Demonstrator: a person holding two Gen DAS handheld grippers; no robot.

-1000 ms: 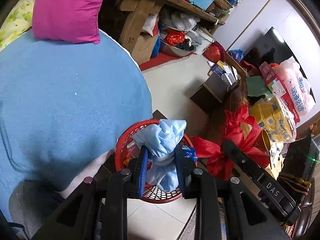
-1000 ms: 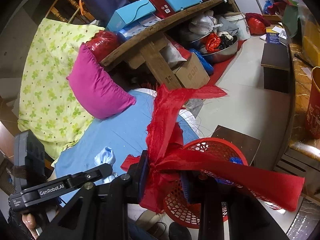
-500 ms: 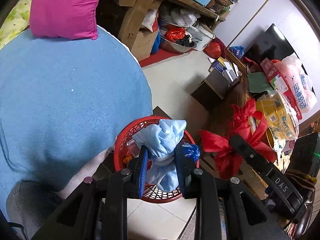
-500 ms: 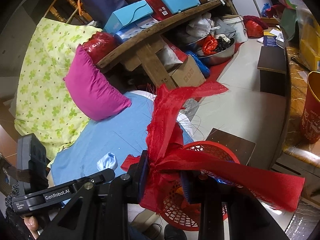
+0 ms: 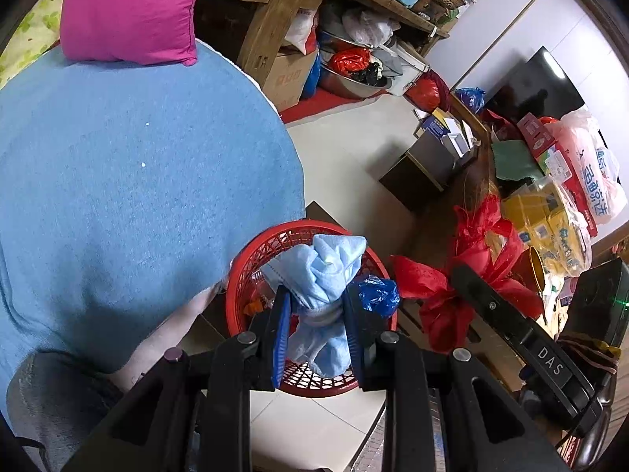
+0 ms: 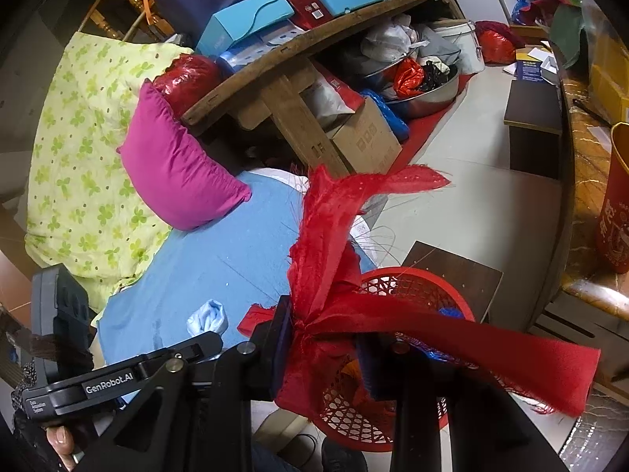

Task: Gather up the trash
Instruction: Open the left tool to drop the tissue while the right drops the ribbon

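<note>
My left gripper [image 5: 316, 306] is shut on a crumpled light blue cloth [image 5: 320, 271] and holds it over the red mesh basket [image 5: 251, 251] on the floor. A blue plastic scrap [image 5: 375, 291] lies inside the basket. My right gripper [image 6: 326, 338] is shut on a red fabric ribbon [image 6: 334, 228] and holds it above the same basket [image 6: 440, 287]. In the left wrist view the ribbon [image 5: 444, 299] and right gripper sit to the right of the basket. In the right wrist view the blue cloth [image 6: 208, 316] shows at the lower left.
A blue blanket [image 5: 118, 181] with a magenta pillow [image 5: 125, 8] lies left of the basket. A wooden bench [image 6: 283, 90] with boxes stands behind. A dark low stool [image 6: 452, 271] sits by the basket. A cluttered table [image 5: 550, 196] is on the right.
Both grippers have shifted a little closer over the basket, still holding the cloth and the ribbon. Nothing was let go.
</note>
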